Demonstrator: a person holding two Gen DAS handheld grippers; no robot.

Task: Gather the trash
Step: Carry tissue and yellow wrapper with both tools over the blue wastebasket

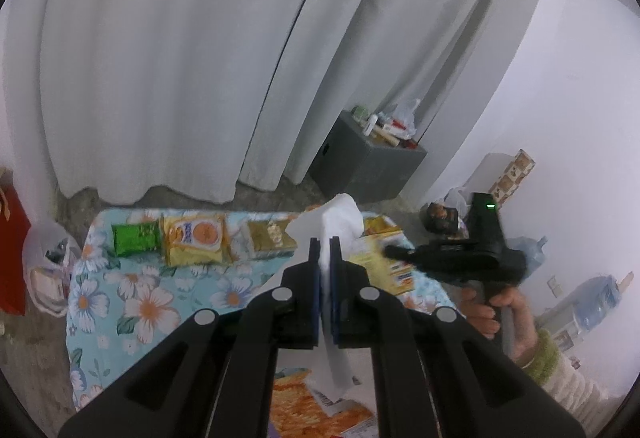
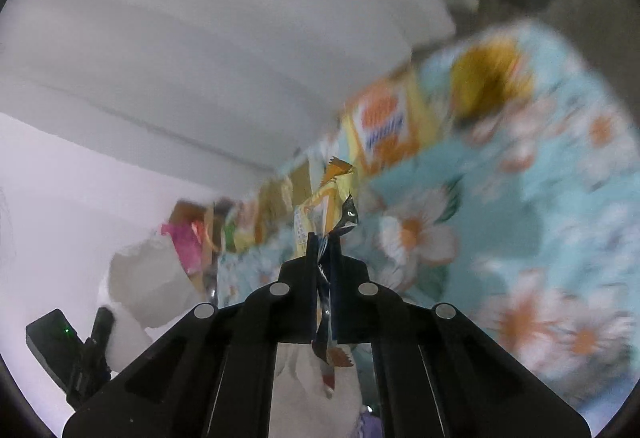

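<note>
My left gripper (image 1: 325, 242) is shut on a fold of a white plastic bag (image 1: 340, 214), which stands up above the fingers and hangs down below them. My right gripper (image 2: 325, 242) is shut on a crumpled yellow wrapper (image 2: 336, 198) with a brown zigzag edge, held just over the floral tablecloth (image 2: 520, 238). The right wrist view is blurred. In it, the white bag (image 2: 148, 286) billows at lower left beside my left gripper (image 2: 102, 318). In the left wrist view, my right gripper (image 1: 394, 251) reaches in from the right over a yellow pack (image 1: 380, 266).
A green pack (image 1: 134, 238), a yellow-orange pack (image 1: 196, 238) and a gold pack (image 1: 268, 238) lie along the table's far edge. An orange packet (image 1: 296, 398) lies near me. A grey box (image 1: 368, 162) stands by the curtain. Bags (image 1: 48, 266) sit on the floor at left.
</note>
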